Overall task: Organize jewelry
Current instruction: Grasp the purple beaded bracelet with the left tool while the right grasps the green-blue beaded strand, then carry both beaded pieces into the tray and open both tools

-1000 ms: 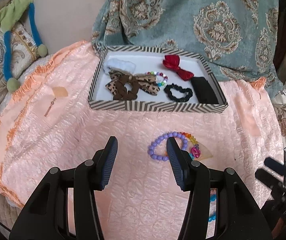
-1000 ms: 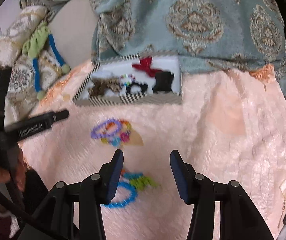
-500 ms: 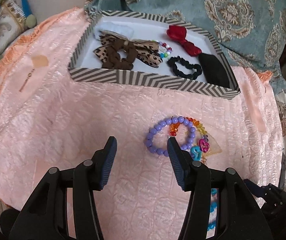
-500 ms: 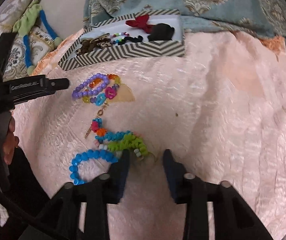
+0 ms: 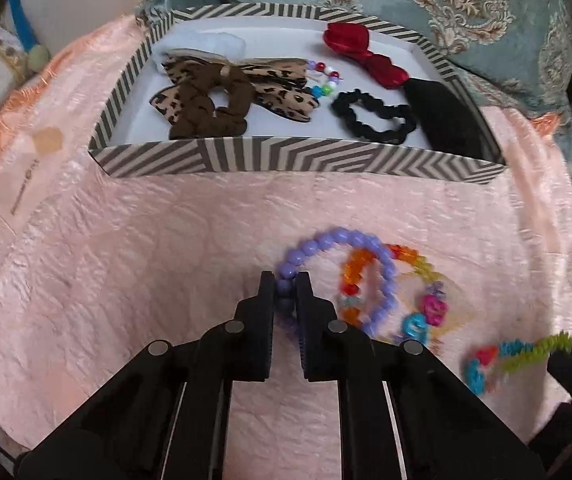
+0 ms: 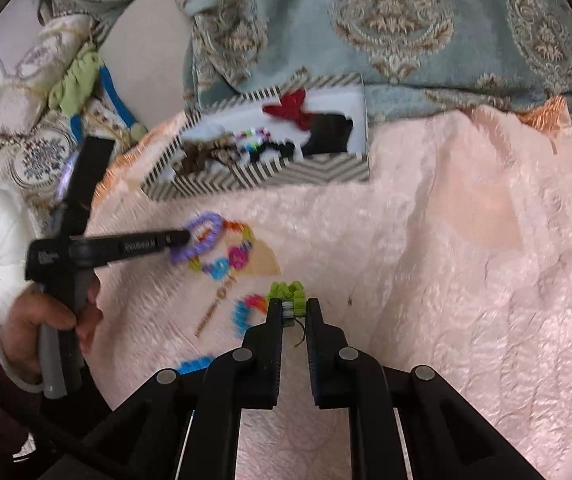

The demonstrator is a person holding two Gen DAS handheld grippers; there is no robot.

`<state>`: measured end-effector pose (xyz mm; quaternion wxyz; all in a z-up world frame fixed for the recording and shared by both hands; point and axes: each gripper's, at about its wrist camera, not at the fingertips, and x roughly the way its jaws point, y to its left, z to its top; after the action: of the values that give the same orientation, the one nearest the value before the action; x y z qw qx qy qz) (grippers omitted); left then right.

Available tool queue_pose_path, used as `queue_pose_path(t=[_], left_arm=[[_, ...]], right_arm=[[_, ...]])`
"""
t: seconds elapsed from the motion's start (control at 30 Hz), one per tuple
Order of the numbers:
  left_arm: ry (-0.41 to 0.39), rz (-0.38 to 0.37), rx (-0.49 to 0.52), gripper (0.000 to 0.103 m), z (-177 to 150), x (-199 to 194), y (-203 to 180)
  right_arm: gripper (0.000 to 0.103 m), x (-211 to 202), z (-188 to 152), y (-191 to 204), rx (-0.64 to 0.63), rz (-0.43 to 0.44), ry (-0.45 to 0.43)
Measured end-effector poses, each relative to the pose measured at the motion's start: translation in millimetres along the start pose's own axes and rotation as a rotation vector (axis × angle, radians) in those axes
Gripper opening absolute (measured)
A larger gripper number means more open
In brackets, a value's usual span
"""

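Down on the peach quilted cloth [image 5: 126, 264], the left gripper [image 5: 286, 280] has its jaws pressed together on the near side of the purple bead bracelet [image 5: 326, 240], a few beads pinched between the pads. That bracelet lies tangled with an orange-and-yellow bead strand [image 5: 356, 270] and some pink and blue charms [image 5: 426, 314], just in front of the striped box [image 5: 298, 158]. Inside the box sit a leopard-print bow [image 5: 278, 80], a brown scrunchie [image 5: 210, 108], a black scrunchie [image 5: 374, 118], a red bow [image 5: 366, 54] and a small multicoloured bead strand [image 5: 326, 80]. The right gripper [image 6: 294, 310] is closing — its jaws stand narrowly apart with the green bead bracelet [image 6: 288, 294] between the tips, and its pads appear to be against the beads. A blue bead bracelet [image 6: 194, 363] lies beside it, partly hidden. A hand [image 6: 42, 320] grips the left tool's handle.
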<state>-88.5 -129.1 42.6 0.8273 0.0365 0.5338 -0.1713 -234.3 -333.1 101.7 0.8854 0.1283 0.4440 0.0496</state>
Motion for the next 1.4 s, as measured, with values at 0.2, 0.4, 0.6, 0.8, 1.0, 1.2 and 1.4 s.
queue_pose_path(t=[0.2,0.4,0.6,0.8,1.0,1.2,1.4], left_arm=[[-0.065,-0.041,0.016,0.008,6,-37,-2],[-0.128,-0.043,0.044,0.008,14,-76,-9],[-0.172,-0.034,0.064,0.008,24,-102,-14],[-0.207,-0.015,0.075,0.008,36,-117,-14],[-0.236,0.008,0.081,0.008,50,-124,-13],[-0.244,0.031,0.084,0.008,63,-119,-10],[-0.245,0.058,0.074,0.008,78,-111,-3]], right_arm=[[0.010,-21,20,8,-0.006,0.030,-0.064],[0.010,-39,35,14,-0.013,0.041,-0.121],[0.010,-52,51,18,-0.029,0.036,-0.157],[0.010,-56,66,23,-0.039,0.038,-0.184],[0.010,-49,84,28,-0.057,0.026,-0.189],[0.010,-40,101,35,-0.079,0.019,-0.202],[0.010,-23,118,35,-0.088,0.010,-0.190]])
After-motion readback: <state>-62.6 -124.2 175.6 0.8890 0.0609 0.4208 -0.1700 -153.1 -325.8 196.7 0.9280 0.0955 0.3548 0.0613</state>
